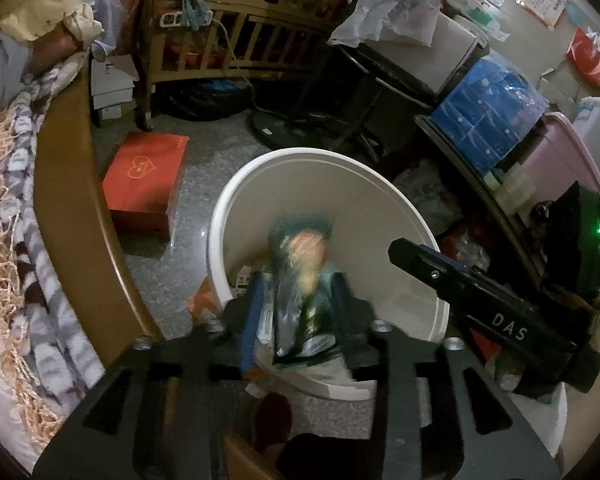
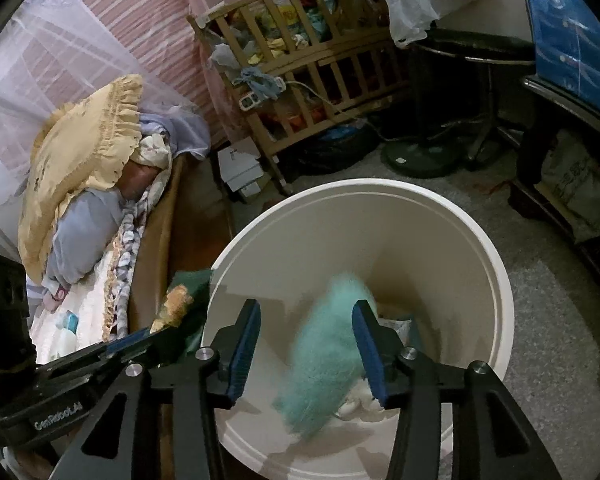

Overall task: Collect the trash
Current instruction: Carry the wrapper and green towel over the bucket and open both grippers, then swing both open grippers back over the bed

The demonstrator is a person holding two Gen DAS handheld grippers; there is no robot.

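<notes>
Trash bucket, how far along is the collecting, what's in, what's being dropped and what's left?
Done: the white bucket already holds some wrappers and scraps at the bottom. In hand: the right gripper is open with a blurred teal wrapper falling between its fingers; the left gripper is shut on a dark green snack bag over the bucket. Left: releasing that bag. Other trash cannot be told apart in the clutter.

Motion is smearing the dark green wrapper (image 1: 304, 276) between the left hand-held gripper (image 1: 300, 320) fingers, leaving its print unreadable. The pale teal item (image 2: 328, 352) over the white bin (image 2: 496, 280) is blurring too, hiding its shape and covering the bin's contents. Frame edges are cutting off both gripper bodies.
</notes>
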